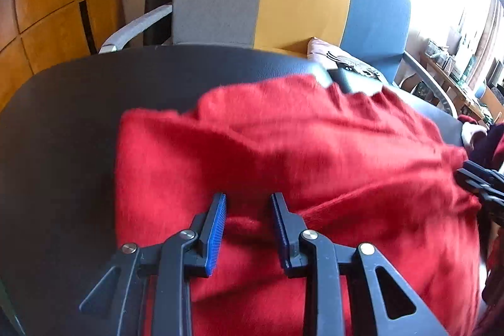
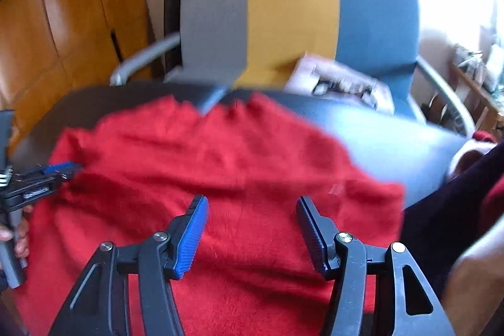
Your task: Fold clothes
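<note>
Left wrist view, left gripper (image 1: 248,210): released, its blue pads apart over a raised crease of the red garment (image 1: 299,153), with nothing pinched between them.
Left wrist view, garment: a fuzzy red knit, probably a sweater, lying rumpled on the black table (image 1: 63,131); its far edge is wavy and a fold ridge runs across towards the right.
Left wrist view, other gripper: only a dark edge of it shows at the frame's right side.
Right wrist view, right gripper (image 2: 252,213): released and standing wide above the knit's middle, clear of the cloth.
Right wrist view, garment: it covers most of the near table, with its right edge hanging near the table's rim.
Right wrist view, background: a grey, yellow and blue chair (image 2: 293,21) holds a pale folded cloth (image 2: 343,81).
Step advice: probably a fresh grasp comes next; take both near corners evenly, pinch a single layer, and lift together so the fold lands square.
</note>
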